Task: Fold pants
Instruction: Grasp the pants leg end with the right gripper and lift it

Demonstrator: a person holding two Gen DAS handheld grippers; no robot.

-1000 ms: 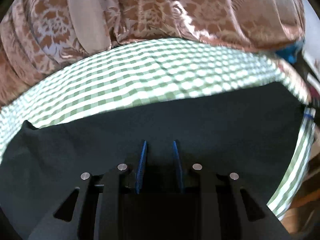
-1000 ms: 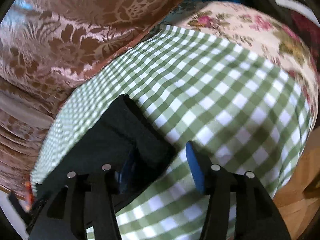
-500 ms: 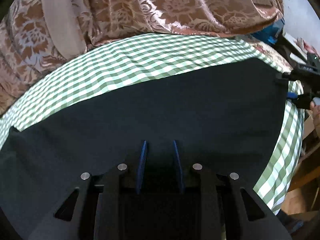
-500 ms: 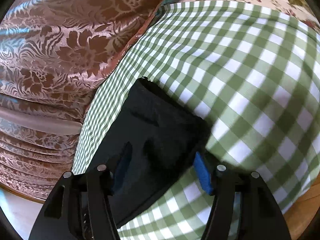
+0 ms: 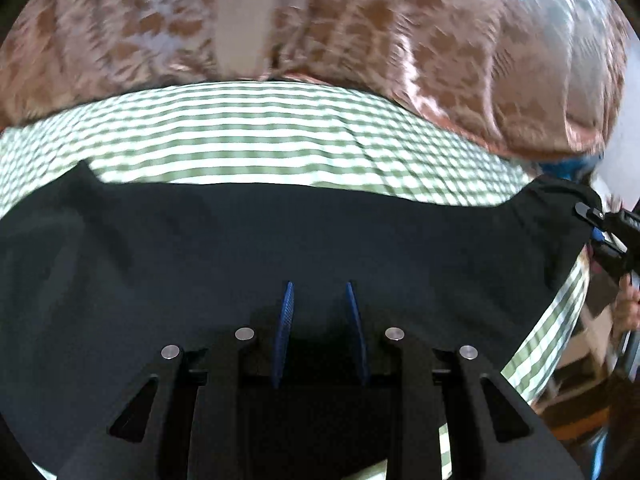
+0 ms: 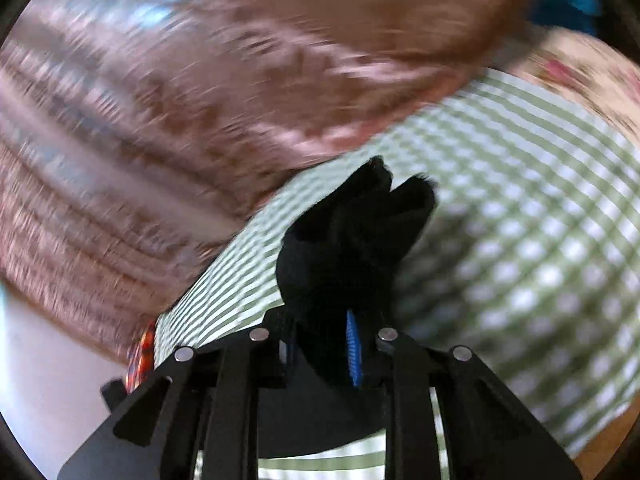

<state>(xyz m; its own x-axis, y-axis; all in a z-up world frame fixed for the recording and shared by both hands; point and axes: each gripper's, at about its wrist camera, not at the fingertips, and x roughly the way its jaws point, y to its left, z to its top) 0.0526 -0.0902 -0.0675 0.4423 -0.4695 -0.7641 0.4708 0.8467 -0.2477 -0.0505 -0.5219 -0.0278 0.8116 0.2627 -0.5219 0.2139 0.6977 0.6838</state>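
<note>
- Green-checked cloth (image 5: 280,128) covers the work surface, with a shiny brown floral curtain (image 5: 440,40) behind it from 9 to 3 o'clock in both views; both views are blurred.
- Left gripper (image 5: 320,312) points steeply down over the black pants (image 5: 320,236), which spread across the cloth from 9 to 3 o'clock of the left view.
- Its blue pads (image 5: 286,320) stand a narrow gap apart with dark fabric between them; whether they press on it I cannot tell.
- Right gripper (image 6: 320,344) tilts down less steeply, at 6 o'clock of its own view.
- Its jaws have just been closing and are now clenched on a bunched corner of the pants (image 6: 352,240), which sticks up past the fingertips toward 12 o'clock, clear of the cloth (image 6: 520,220).
- From the left view, the right gripper (image 5: 600,232) shows at 3 o'clock, gripping the far corner of the pants; a hand (image 5: 628,308) is just below it.
- Floral fabric (image 6: 580,72) lies at 2 o'clock beyond the checked cloth.
- No containers or readable writing show.
</note>
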